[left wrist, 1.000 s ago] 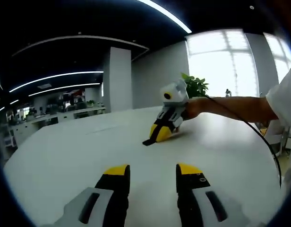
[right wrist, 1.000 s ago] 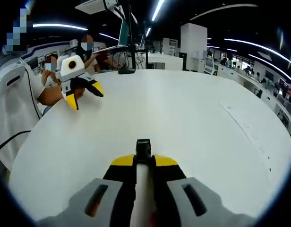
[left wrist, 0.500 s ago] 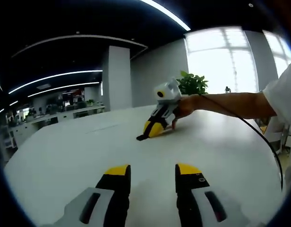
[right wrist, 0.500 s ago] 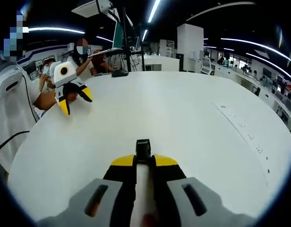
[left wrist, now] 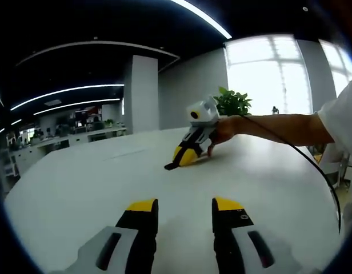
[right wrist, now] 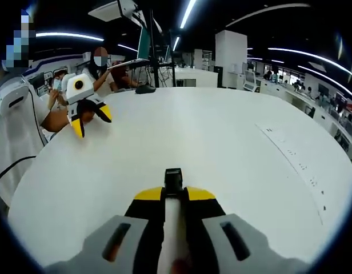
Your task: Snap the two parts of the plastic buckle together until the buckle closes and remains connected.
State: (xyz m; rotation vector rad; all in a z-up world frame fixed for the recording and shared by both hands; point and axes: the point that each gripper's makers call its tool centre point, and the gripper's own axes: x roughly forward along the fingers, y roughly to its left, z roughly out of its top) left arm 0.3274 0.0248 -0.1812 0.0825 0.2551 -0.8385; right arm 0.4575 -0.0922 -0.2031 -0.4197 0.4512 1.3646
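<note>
Right gripper view shows a black buckle part [right wrist: 174,178] clamped between the right gripper [right wrist: 174,194] jaws just above the white table [right wrist: 222,137], while the left gripper [left wrist: 184,206] hangs with jaws spread and empty, well apart.

The right tool [right wrist: 175,194] has its yellow-tipped jaws closed on a black buckle part [right wrist: 174,178] that juts out over the white worktop [right wrist: 222,142]. Far off at the worktop's left edge, the left tool [right wrist: 90,123] is held in a person's hand [right wrist: 84,113] with its jaws spread apart.
</note>
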